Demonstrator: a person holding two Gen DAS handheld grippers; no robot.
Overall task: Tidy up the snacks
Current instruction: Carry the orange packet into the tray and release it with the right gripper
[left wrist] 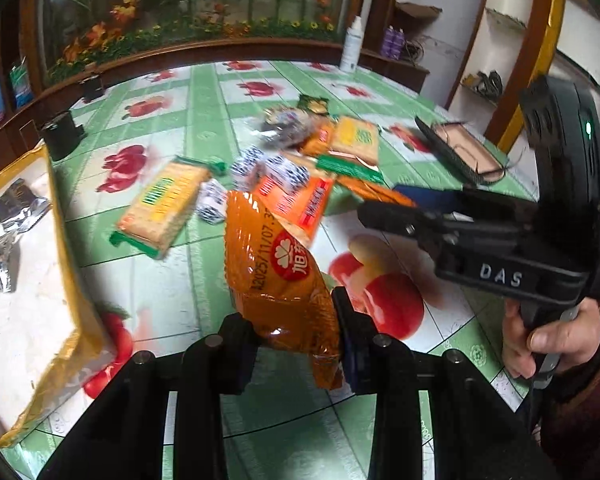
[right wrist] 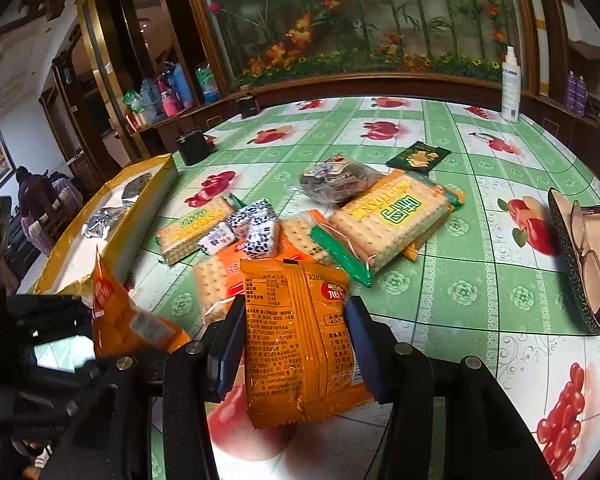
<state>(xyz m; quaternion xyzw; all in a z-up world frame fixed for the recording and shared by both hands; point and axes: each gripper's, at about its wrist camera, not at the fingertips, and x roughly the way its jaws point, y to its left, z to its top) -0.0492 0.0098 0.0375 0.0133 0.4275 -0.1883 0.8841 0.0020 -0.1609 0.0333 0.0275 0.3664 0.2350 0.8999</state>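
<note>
My left gripper [left wrist: 296, 324] is shut on an orange snack packet [left wrist: 276, 272], held above the table. My right gripper [right wrist: 296, 320] is shut on another orange snack packet [right wrist: 300, 344] with its printed back up. The right gripper also shows at the right of the left wrist view [left wrist: 384, 210], and the left-held packet shows in the right wrist view [right wrist: 120, 316]. A pile of snacks lies mid-table: cracker packs [right wrist: 392, 216] [left wrist: 164, 208], small black-and-white wrapped candies [right wrist: 260, 228], a dark bag [right wrist: 336, 184]. A yellow-rimmed box [left wrist: 64, 248] at the left holds silver packets [left wrist: 16, 208].
An open glasses case with spectacles [right wrist: 588, 264] lies at the table's right. A white spray bottle [right wrist: 511, 84] stands at the far edge. Two small black objects [right wrist: 194, 146] sit at the far left. A green packet [right wrist: 418, 156] lies behind the pile.
</note>
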